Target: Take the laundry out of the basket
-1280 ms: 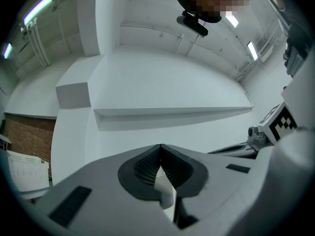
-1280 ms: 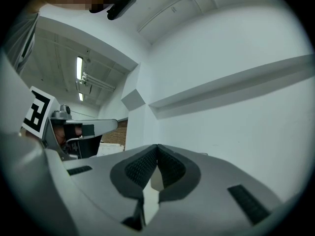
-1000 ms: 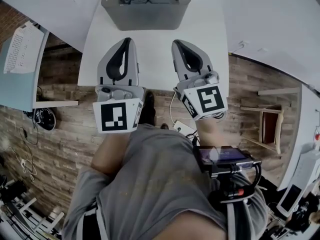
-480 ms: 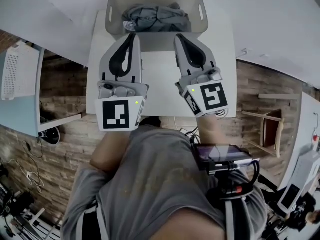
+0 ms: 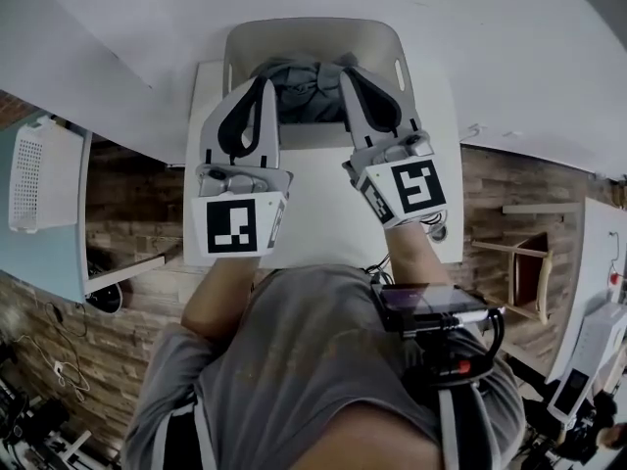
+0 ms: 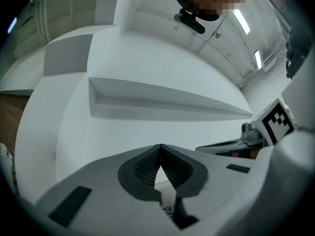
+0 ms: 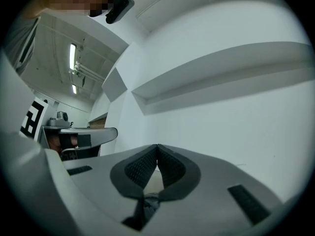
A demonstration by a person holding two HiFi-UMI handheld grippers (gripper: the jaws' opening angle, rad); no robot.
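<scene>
1. Head view: the basket [image 5: 294, 35] stands at the far end of the white table [image 5: 318, 199], against the wall. The laundry [image 5: 312, 91], a crumpled grey heap, lies wholly inside it, and nothing lies on the table. The left gripper [image 5: 264, 80] and the right gripper [image 5: 349, 72] hover side by side. Their tips are over the basket's near rim and just above the heap; I cannot tell whether they touch it. Both pairs of jaws are pressed together.

2. Left gripper view: the left gripper [image 6: 160, 147] points slightly upward at the white wall. Its ribbed pads meet at the tip with nothing between them.

3. Right gripper view: the right gripper [image 7: 157, 147] is likewise closed and empty. A scrap of grey shows through the gap beneath the pads, probably the laundry below.

4. Progress: by my reading the task has barely begun. The reach to the basket is made, but no garment is gripped or lifted. Opening the jaws, gripping the cloth and carrying it out all remain.
</scene>
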